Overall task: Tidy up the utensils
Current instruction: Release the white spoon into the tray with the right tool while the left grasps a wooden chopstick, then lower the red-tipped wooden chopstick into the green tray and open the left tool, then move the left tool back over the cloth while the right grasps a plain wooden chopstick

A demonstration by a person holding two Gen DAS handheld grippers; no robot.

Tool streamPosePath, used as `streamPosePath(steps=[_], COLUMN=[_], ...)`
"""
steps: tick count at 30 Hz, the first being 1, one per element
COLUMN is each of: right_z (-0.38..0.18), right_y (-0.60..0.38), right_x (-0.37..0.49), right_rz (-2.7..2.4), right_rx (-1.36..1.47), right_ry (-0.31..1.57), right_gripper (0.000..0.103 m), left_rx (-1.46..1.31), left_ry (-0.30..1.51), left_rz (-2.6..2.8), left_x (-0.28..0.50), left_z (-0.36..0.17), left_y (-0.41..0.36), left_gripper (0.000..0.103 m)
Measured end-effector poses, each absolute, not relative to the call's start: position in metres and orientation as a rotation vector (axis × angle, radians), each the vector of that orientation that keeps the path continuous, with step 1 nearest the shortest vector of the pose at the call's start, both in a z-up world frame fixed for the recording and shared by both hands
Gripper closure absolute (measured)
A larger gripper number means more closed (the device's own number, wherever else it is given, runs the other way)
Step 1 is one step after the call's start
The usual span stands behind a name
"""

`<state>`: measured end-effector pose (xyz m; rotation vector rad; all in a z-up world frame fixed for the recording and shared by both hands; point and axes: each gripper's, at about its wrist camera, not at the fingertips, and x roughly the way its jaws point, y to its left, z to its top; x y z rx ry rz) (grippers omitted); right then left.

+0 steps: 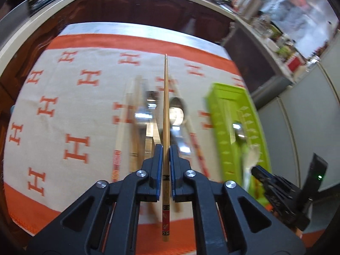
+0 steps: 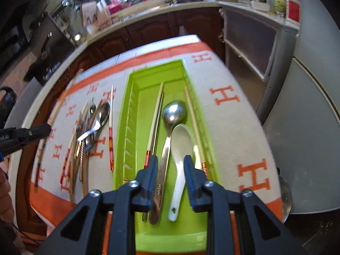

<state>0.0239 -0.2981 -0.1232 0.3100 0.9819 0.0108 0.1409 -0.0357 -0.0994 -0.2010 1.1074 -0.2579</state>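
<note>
There is one green tray (image 2: pixel 129 114). Inside it lie two spoons, one metal spoon (image 2: pixel 173 114) and one white ceramic spoon (image 2: pixel 180 148), and three chopsticks (image 2: pixel 156 114). On the cloth (image 2: pixel 233 127) there is one more metal spoon in the loose pile (image 2: pixel 89 131); its other pieces overlap, so their number is unclear.

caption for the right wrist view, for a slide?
Open right gripper above a green utensil tray holding a metal spoon, a white ceramic spoon and chopsticks.

An orange-and-white cloth (image 2: pixel 233 127) covers the table, bearing a green tray (image 2: pixel 129 114) and loose utensils (image 2: pixel 89 127).
</note>
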Motion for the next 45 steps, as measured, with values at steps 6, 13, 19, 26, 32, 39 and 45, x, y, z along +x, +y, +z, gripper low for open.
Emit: streamPosePath(steps=[6,13,19,26,32,39,45], right_z=[-0.105,-0.092,-0.089,-0.090,-0.088,-0.087,-0.085], right_y=[-0.324,-0.341,-0.346,-0.338,-0.320,-0.293,-0.261], right_x=[0.013,0.002,-0.004,-0.001,0.000,-0.002,0.003], right_rz=[-0.039,-0.081,-0.089,-0.066,-0.035,0.007,0.059], right_rx=[0.416,0.476,0.498,0.491,0.458,0.419,0.372], right_ry=[0.908,0.862,0.849,0.856,0.870,0.893,0.912], right_gripper=[0.076,0.076,0.076,0.076,0.076,0.076,0.076], left_rx=[-0.187,-0.182,-0.190,-0.105,-0.062,-0.005,0.005], left_ry=[1.133,1.191,1.249,1.270,1.241,1.177,1.102], left_rz=[-0.391,-0.447,-0.397,-0.357,-0.354,-0.329,-0.257], left_x=[0.134,0.143,0.158,0.151,0.133,0.108,0.092], left_z=[-0.080,-0.086,-0.114,-0.127,-0.118,-0.101,-0.077], left_y=[-0.101,-0.170,-0.200,-0.201,-0.177,-0.135,-0.075], left_gripper=[0.099,0.099,0.099,0.098,0.098,0.098,0.097])
